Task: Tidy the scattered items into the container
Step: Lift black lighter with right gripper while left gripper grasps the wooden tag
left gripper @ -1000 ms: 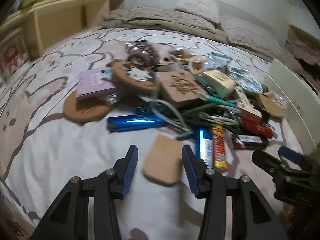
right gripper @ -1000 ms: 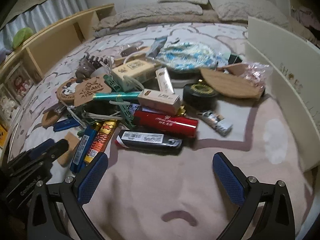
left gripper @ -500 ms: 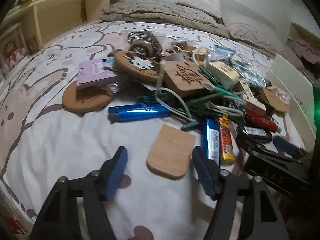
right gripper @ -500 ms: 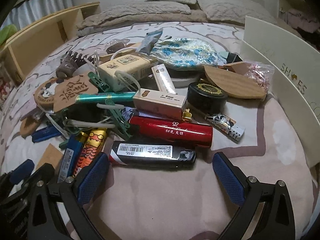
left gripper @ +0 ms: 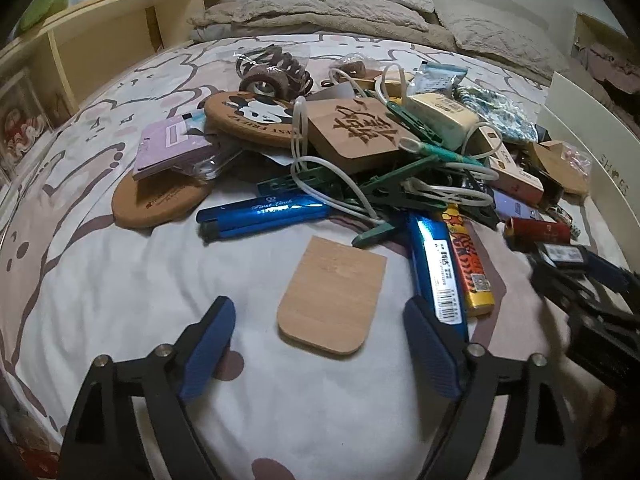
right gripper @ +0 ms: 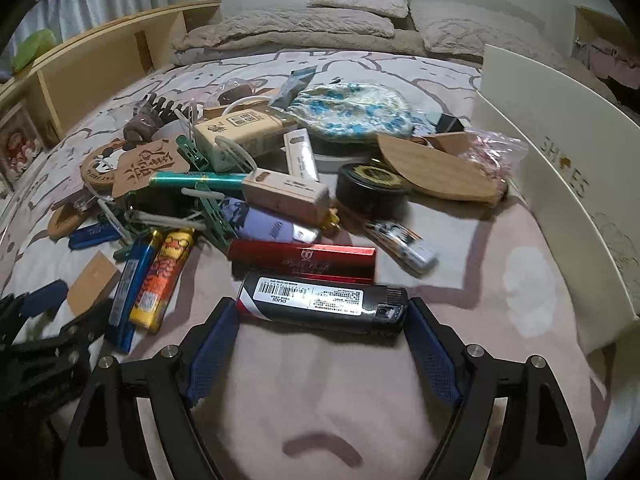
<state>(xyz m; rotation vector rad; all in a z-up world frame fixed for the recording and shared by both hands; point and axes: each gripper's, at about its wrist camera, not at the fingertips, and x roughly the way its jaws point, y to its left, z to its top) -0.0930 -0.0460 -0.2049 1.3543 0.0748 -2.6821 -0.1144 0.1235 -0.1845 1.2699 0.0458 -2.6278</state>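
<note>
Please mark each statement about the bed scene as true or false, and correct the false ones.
1. The right tool has the black lighter between its fingers. True.
2. The left tool is shut on the blue lighter. False: it is open, and the plain wooden tag lies between its fingers, not gripped.
3. The red lighter lies just beyond the black one. True.
4. The white shoe box stands on the left side of the pile. False: it is on the right side.
5. The yellow lighter lies beside the blue one. True.
</note>
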